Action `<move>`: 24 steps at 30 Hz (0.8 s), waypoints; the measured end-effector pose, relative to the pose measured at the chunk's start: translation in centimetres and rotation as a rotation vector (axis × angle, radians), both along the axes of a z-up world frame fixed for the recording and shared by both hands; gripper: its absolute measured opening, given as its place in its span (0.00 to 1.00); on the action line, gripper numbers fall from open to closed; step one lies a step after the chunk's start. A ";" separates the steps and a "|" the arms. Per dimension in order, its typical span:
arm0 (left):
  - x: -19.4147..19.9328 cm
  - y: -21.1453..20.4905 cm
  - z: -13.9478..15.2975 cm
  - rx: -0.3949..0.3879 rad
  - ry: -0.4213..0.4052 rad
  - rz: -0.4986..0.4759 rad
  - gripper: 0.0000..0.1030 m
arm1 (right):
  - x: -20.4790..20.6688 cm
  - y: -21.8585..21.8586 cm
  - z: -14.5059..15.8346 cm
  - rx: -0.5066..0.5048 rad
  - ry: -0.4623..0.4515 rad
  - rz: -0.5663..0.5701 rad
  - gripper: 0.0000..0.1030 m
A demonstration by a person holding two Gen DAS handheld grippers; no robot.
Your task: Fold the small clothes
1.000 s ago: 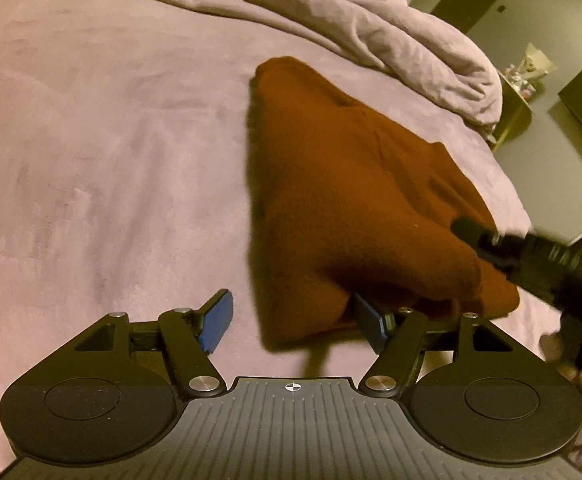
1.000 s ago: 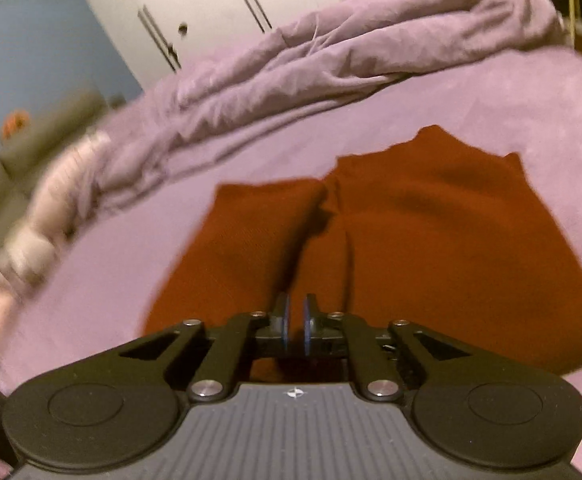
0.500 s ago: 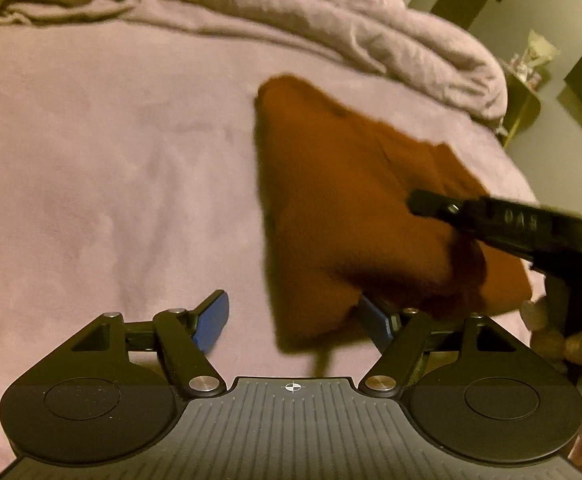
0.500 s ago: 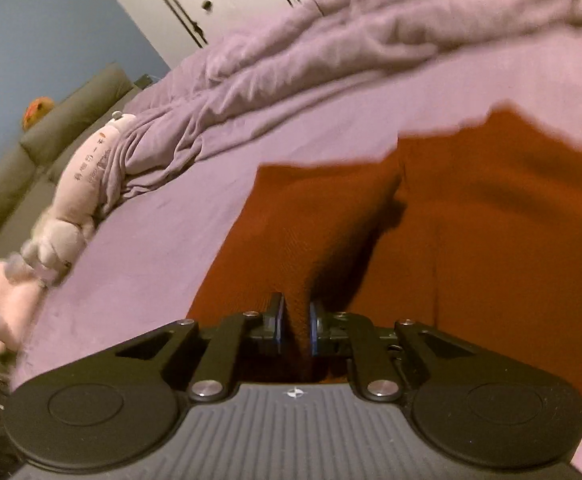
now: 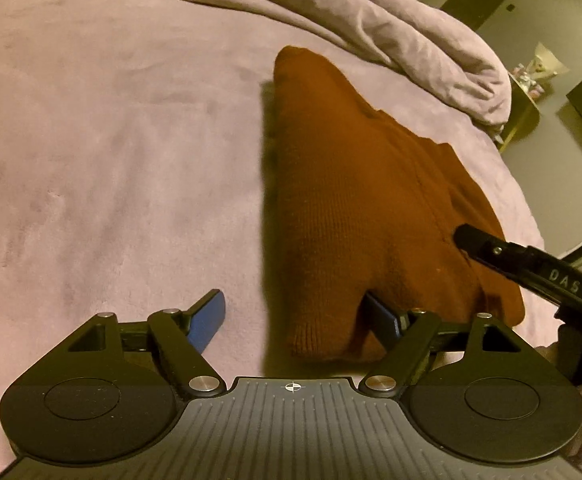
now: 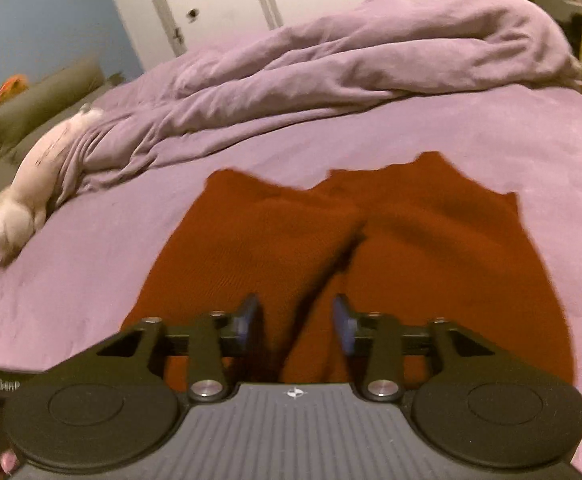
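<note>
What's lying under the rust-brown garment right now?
The rust-brown garment lies on the purple bedsheet, which shows all around it. Anything beneath its folded layers is covered and cannot be seen.

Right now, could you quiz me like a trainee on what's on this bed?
1. What colour is the knitted garment?
2. True or false: the right gripper has its pads pressed on the cloth.
3. Which lies at the far side of the bed: A) bunched blanket, B) suitcase, C) ladder?

Key: 1. Rust brown. 2. False; its jaws are opening, pads apart over the cloth. 3. A.
</note>
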State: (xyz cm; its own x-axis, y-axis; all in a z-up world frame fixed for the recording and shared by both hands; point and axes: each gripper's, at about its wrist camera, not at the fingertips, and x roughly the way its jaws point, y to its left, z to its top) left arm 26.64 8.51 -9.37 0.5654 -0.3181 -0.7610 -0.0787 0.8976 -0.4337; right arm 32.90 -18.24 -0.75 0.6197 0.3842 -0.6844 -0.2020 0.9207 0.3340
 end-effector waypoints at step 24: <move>-2.9 -2.4 2.3 0.185 -0.054 -0.027 0.81 | -1.5 6.7 2.5 -0.543 -0.313 0.240 0.10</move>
